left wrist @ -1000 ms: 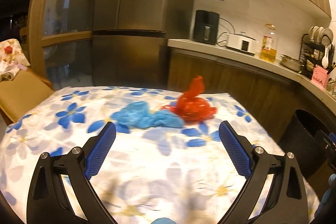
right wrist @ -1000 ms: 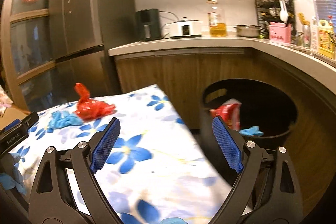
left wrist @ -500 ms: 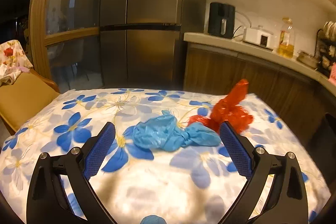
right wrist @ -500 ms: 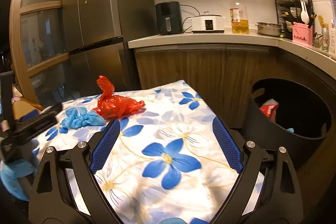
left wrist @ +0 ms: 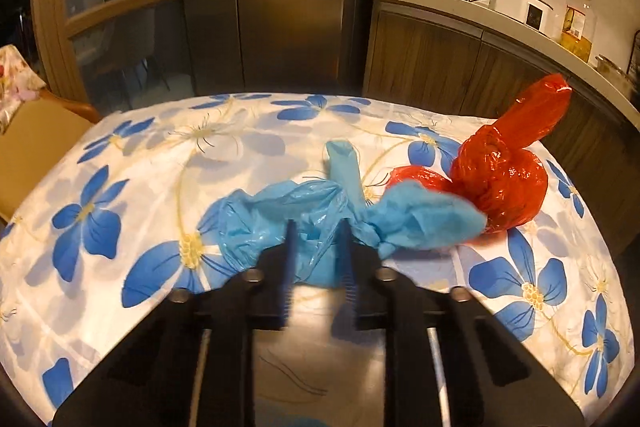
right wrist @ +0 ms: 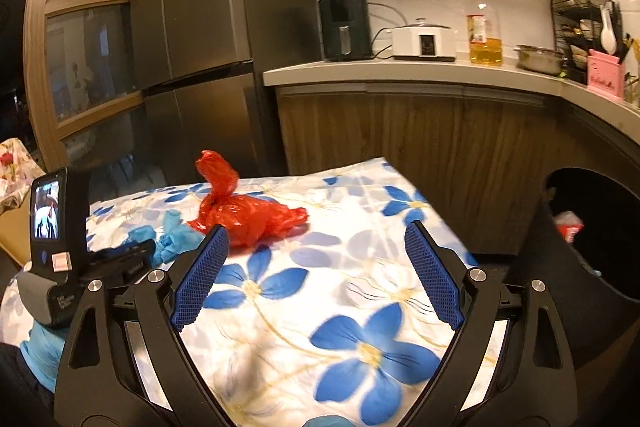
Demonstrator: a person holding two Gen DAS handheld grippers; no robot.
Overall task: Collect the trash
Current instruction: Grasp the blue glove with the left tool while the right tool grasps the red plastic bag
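A crumpled blue plastic bag [left wrist: 280, 223] lies on the flowered tablecloth [left wrist: 160, 155] in the left wrist view. My left gripper [left wrist: 318, 243] is shut on its near edge. A knotted red plastic bag [left wrist: 504, 179] lies just right of it, touching it. In the right wrist view the red bag [right wrist: 248, 215] sits at the table's far middle, the blue bag [right wrist: 172, 239] to its left, partly hidden by the left gripper's body [right wrist: 72, 251]. My right gripper [right wrist: 316, 267] is open and empty above the table, short of the red bag.
A black trash bin [right wrist: 592, 267] with red and blue trash inside stands right of the table. A counter [right wrist: 440, 71] with appliances and wooden cabinets runs behind. A dark fridge [left wrist: 272, 7] stands at the back, and a tan chair [left wrist: 28, 147] at the left.
My left gripper moved forward to the blue bag and closed on it. My right gripper swung left from the bin towards the red bag and stayed open.
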